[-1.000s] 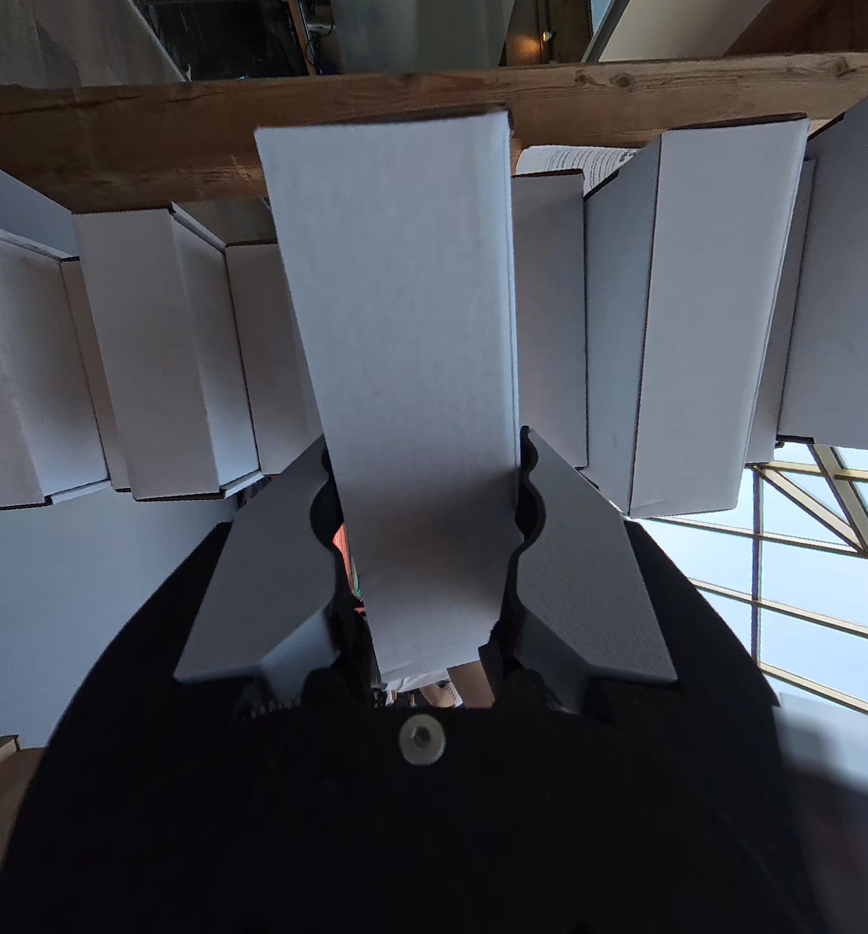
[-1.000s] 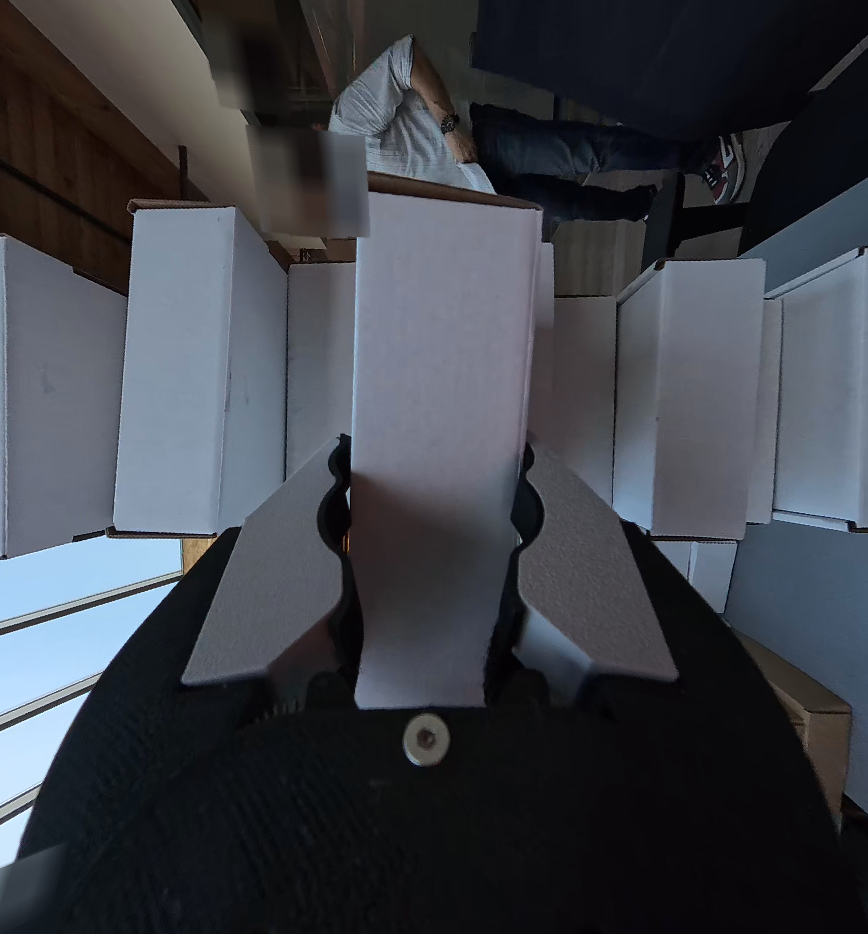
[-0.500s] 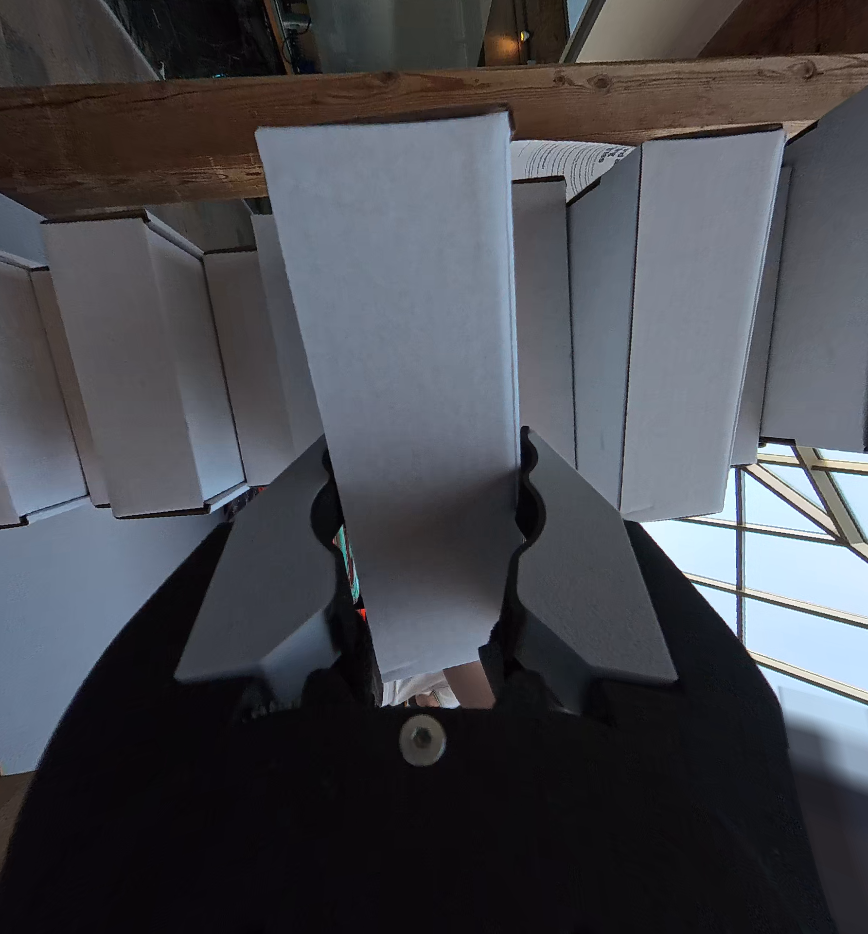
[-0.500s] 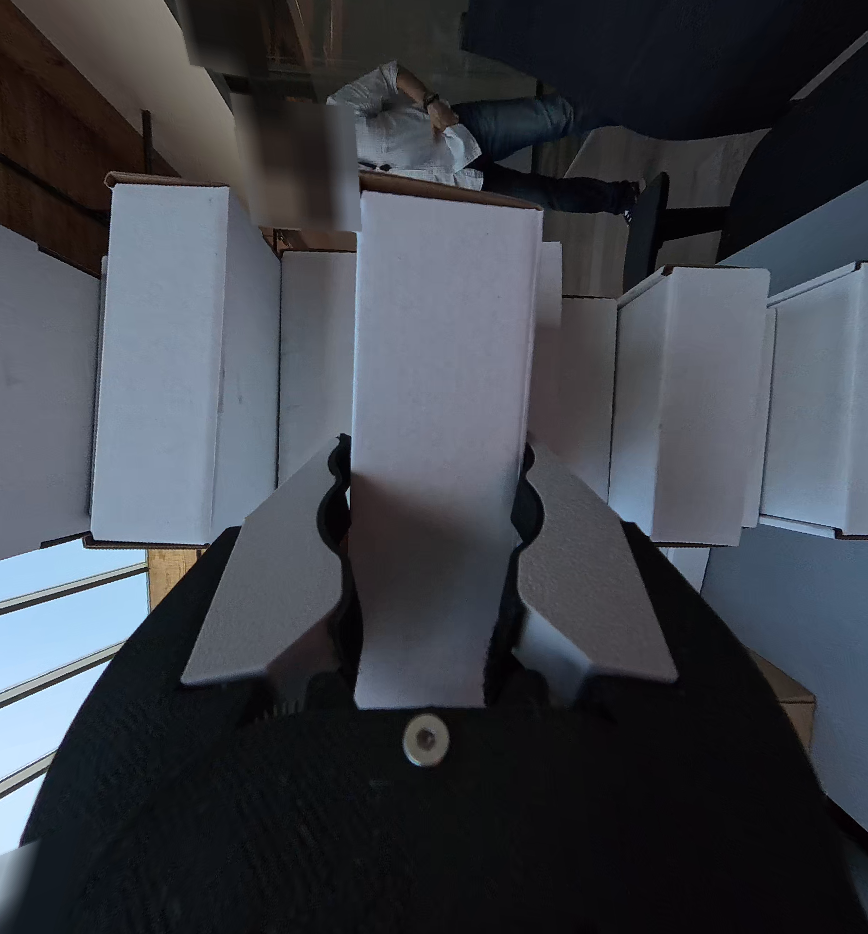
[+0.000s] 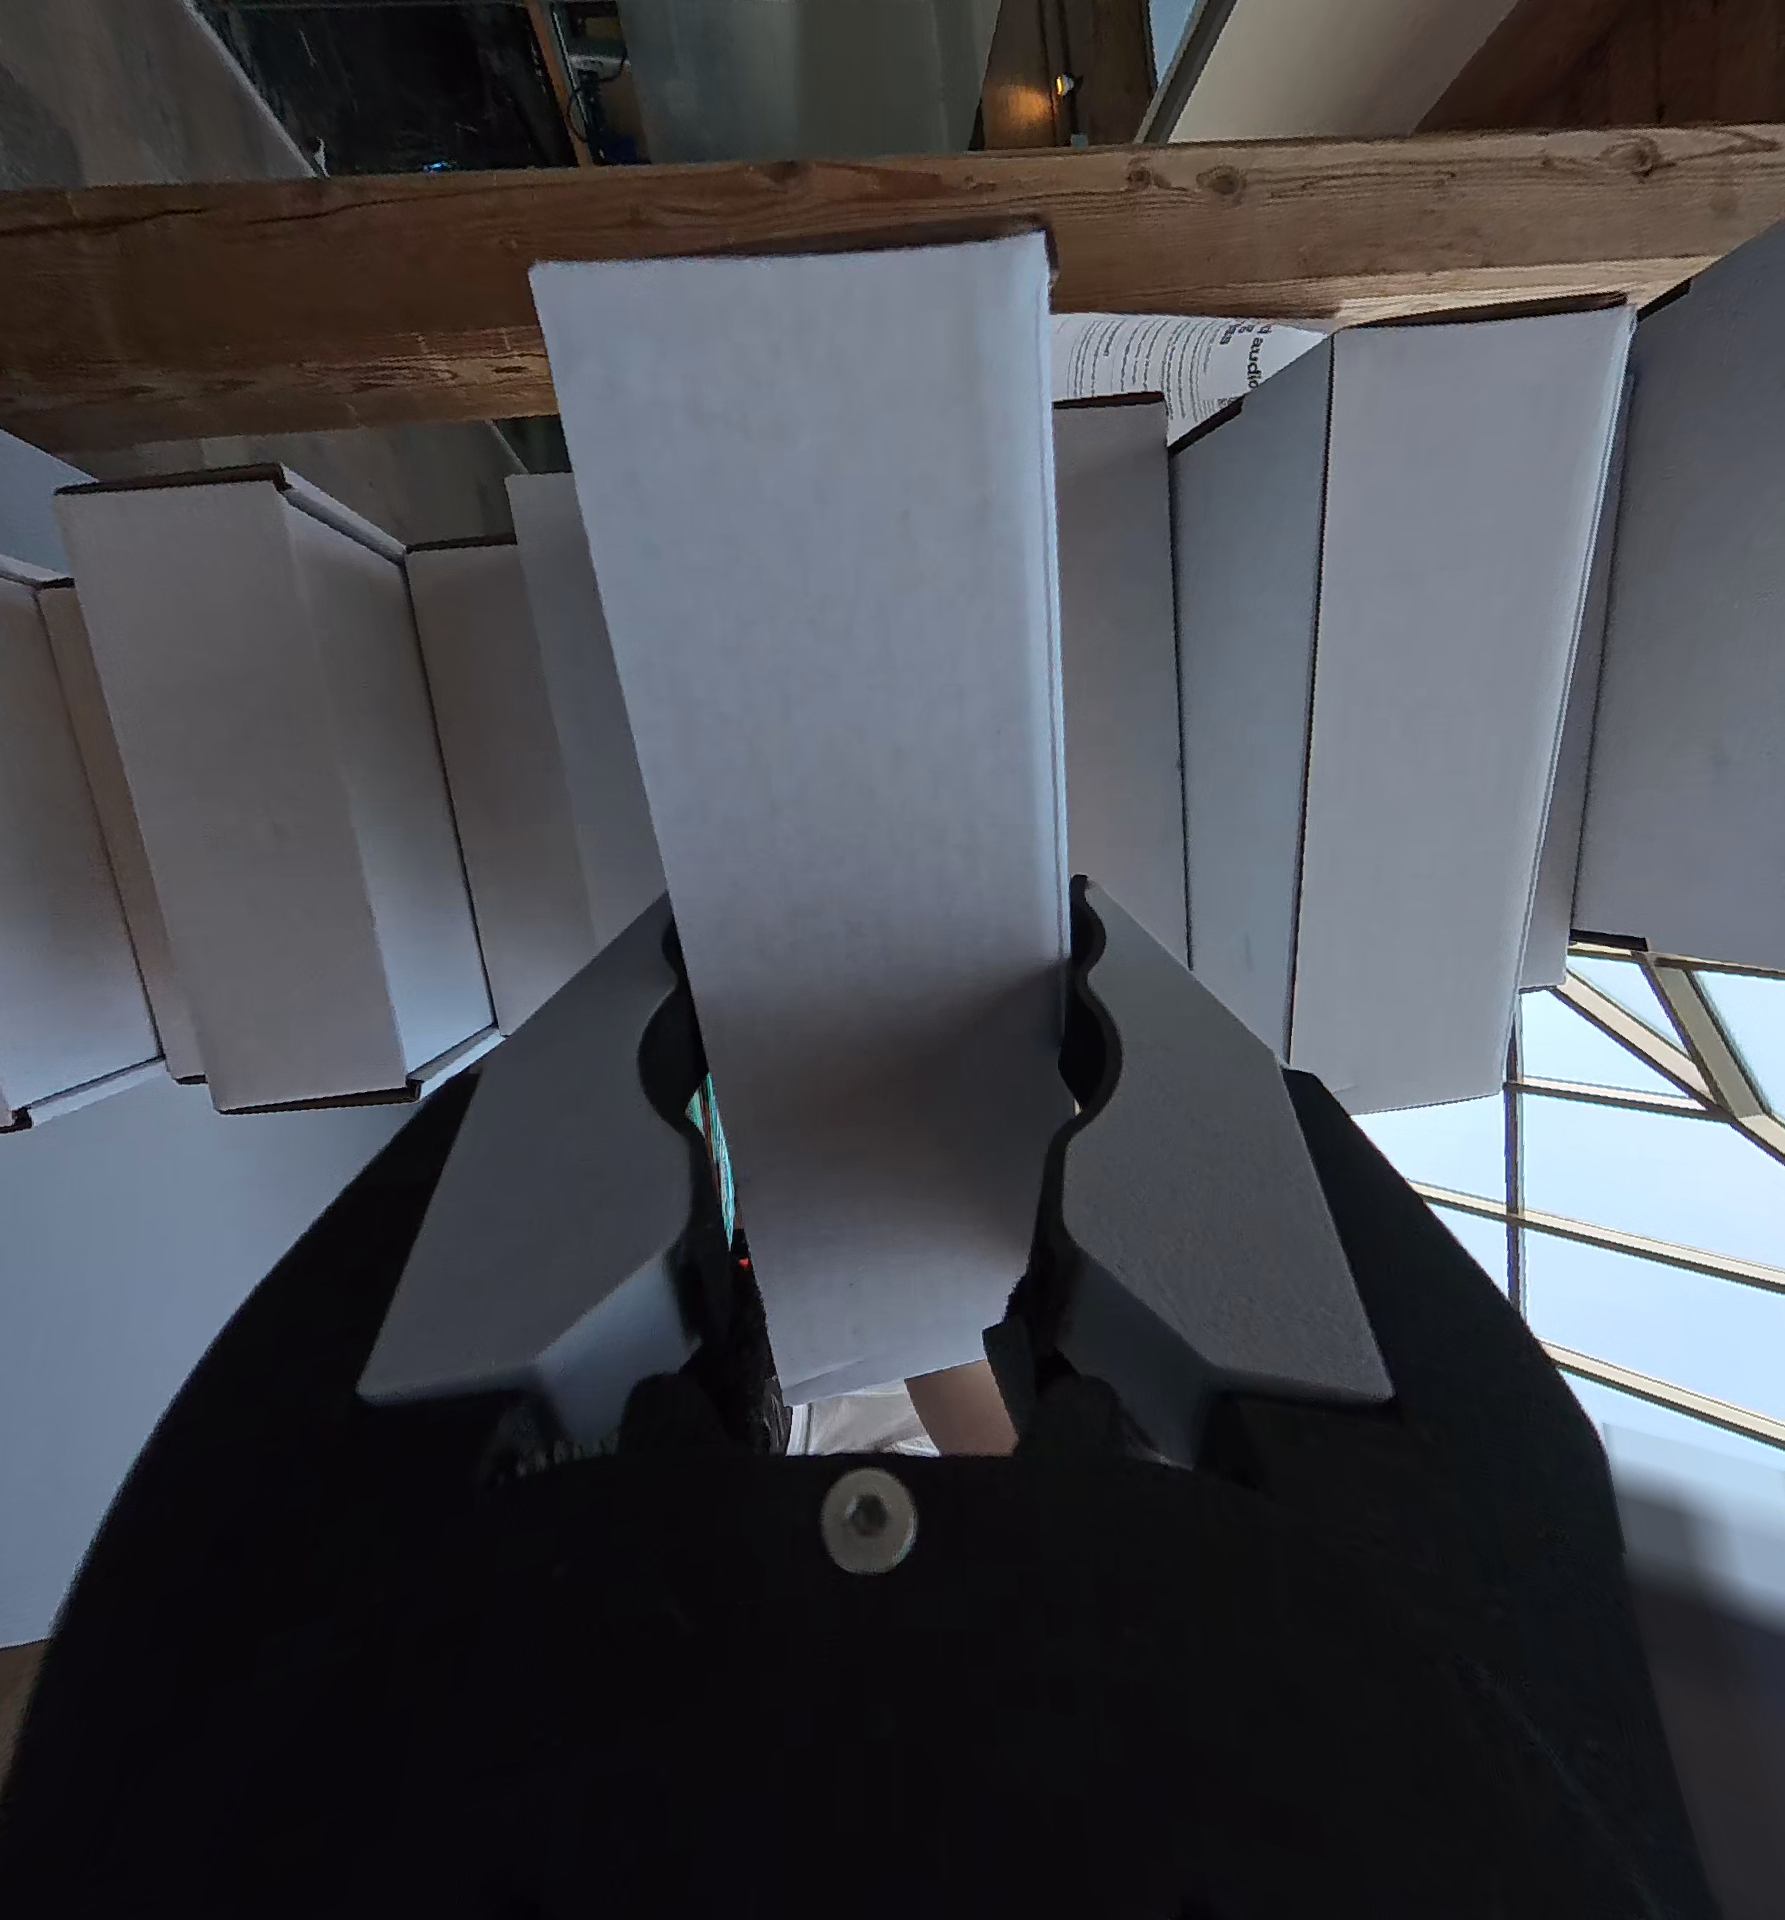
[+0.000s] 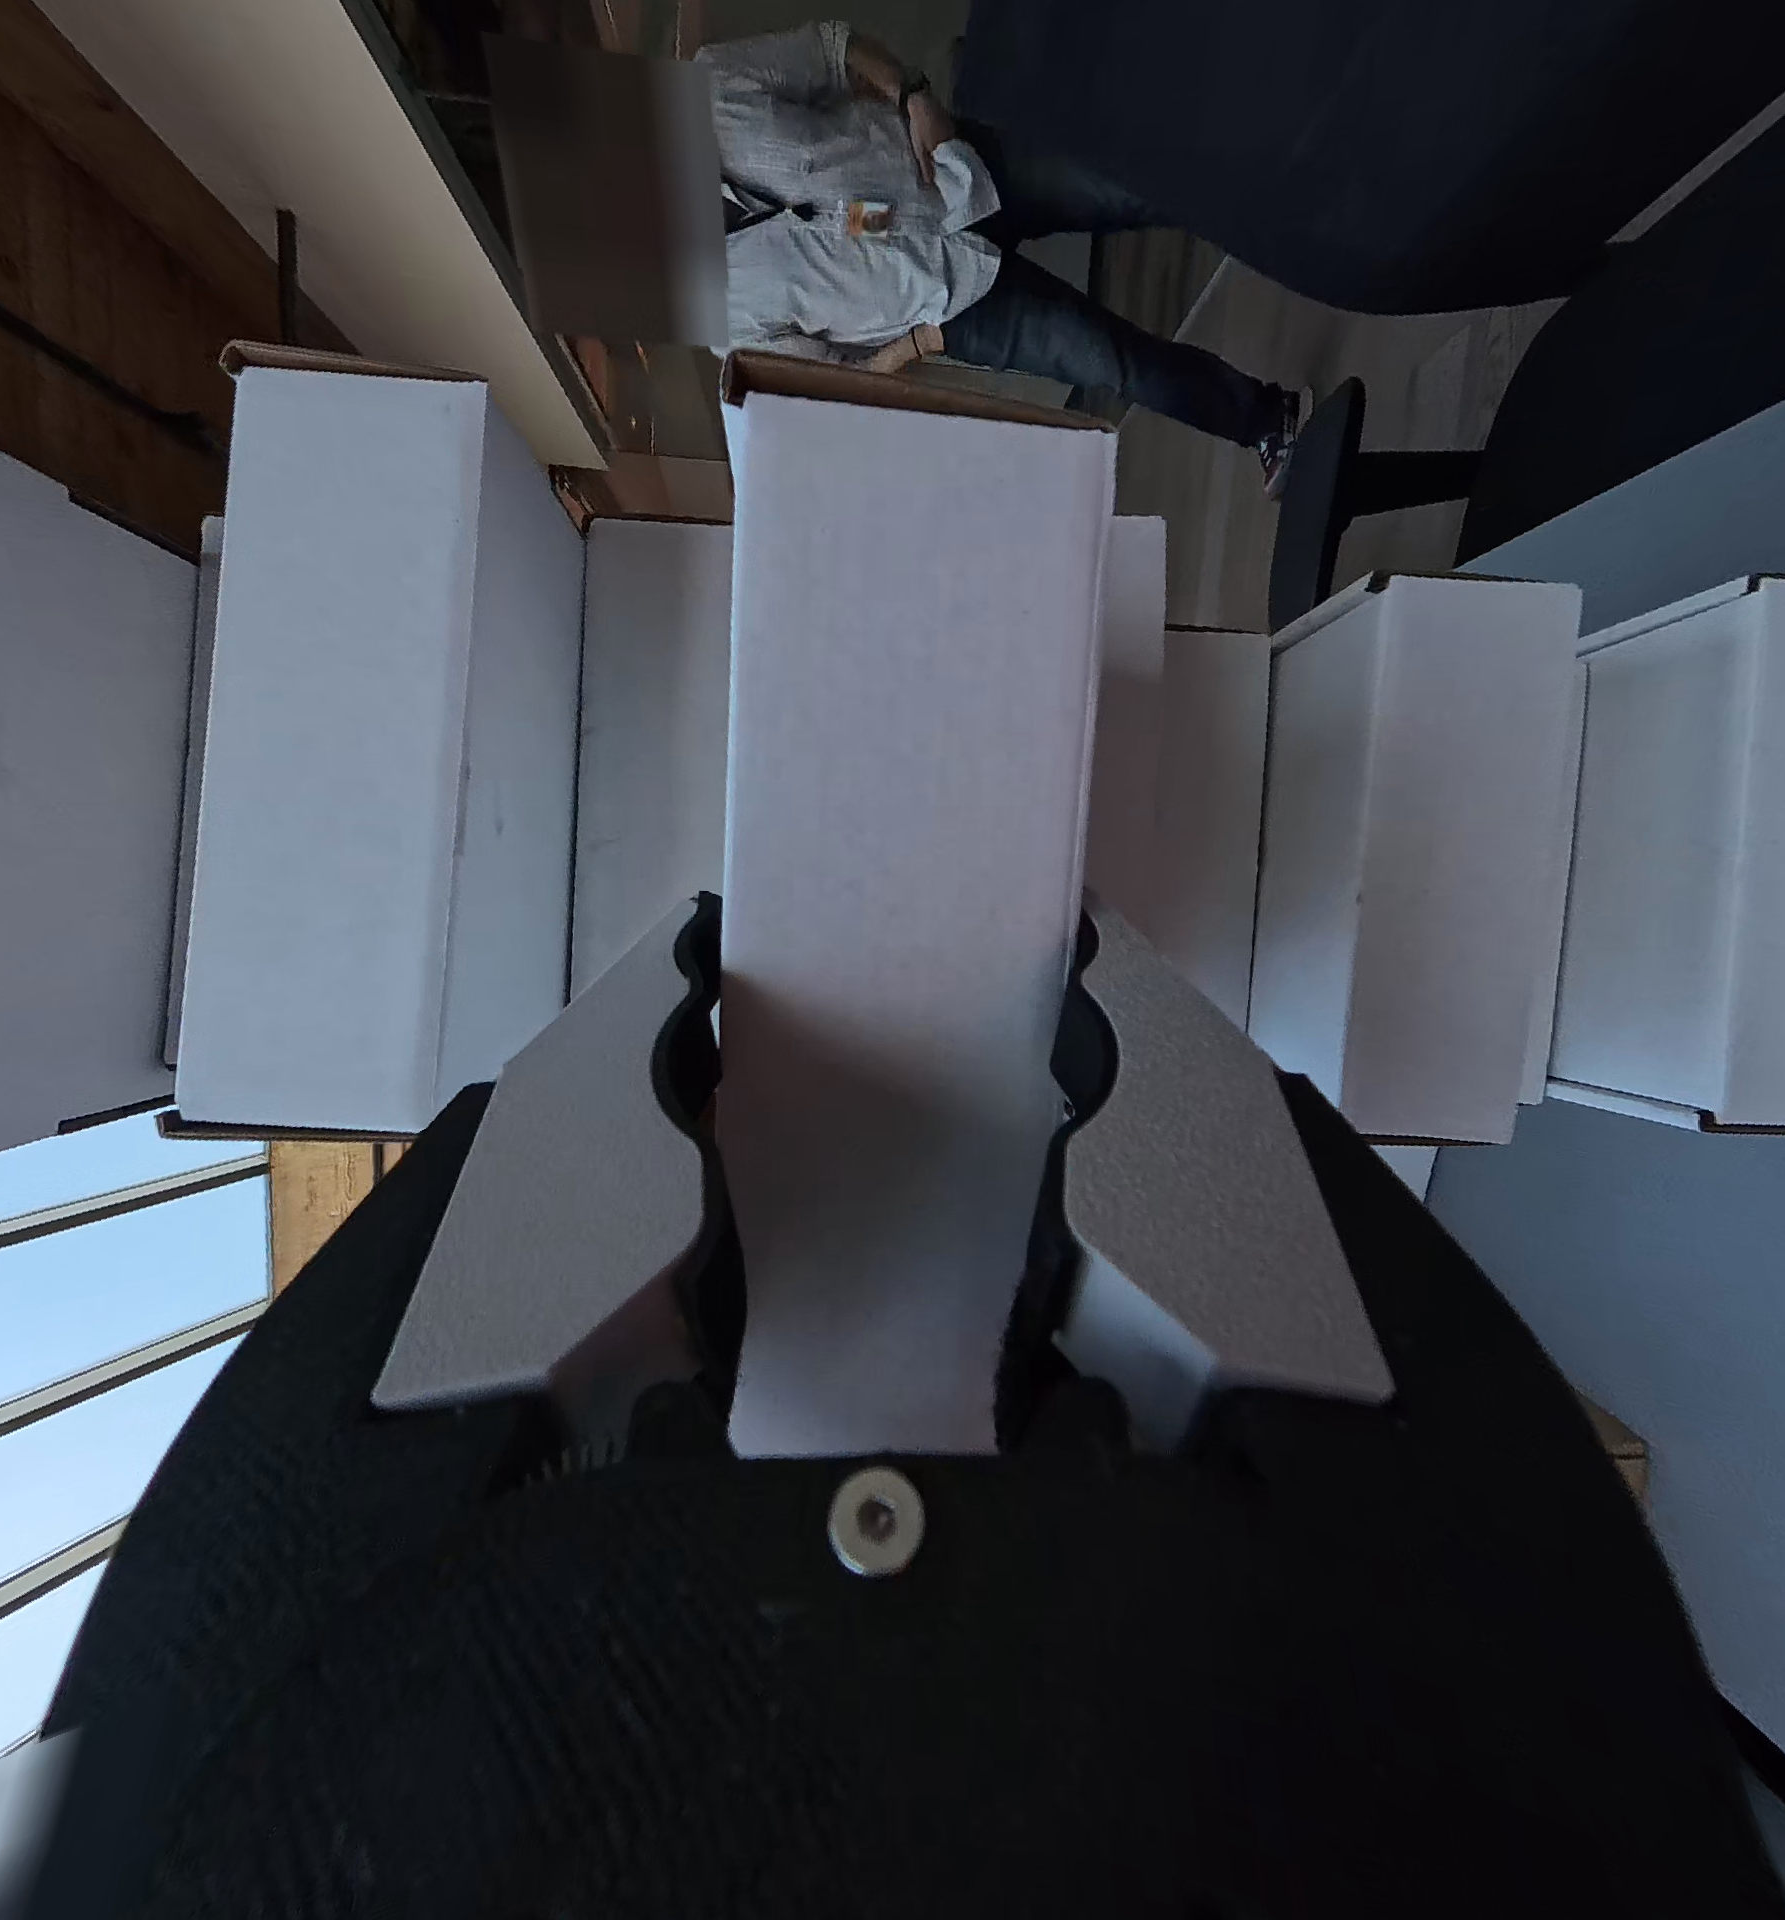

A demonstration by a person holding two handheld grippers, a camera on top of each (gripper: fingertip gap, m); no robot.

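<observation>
My left gripper point(image 5: 872, 925) is shut on the end of a white cardboard box point(image 5: 826, 644). The box runs forward between its grey fingers point(image 5: 555, 1174) toward a wooden beam point(image 5: 244, 281). My right gripper point(image 6: 893, 914) is shut on a white cardboard box point(image 6: 914, 727) in the same way, its grey fingers point(image 6: 1210, 1174) pressing both long sides. Each view seems to show one end of the same box, but I cannot tell. Rows of like white boxes point(image 5: 264, 769) point(image 6: 348, 727) lie behind on both sides.
More white boxes point(image 5: 1439, 675) point(image 6: 1428, 831) flank the held one. A printed sheet point(image 5: 1158, 364) lies past the boxes in the left wrist view. A person point(image 6: 867, 239) stands beyond the boxes in the right wrist view. Window panes point(image 5: 1677, 1195) point(image 6: 67, 1330) show at the sides.
Both grippers keep their grip. The rows of boxes behind have shifted in both views. In the right wrist view the person beyond the boxes has changed place and pose.
</observation>
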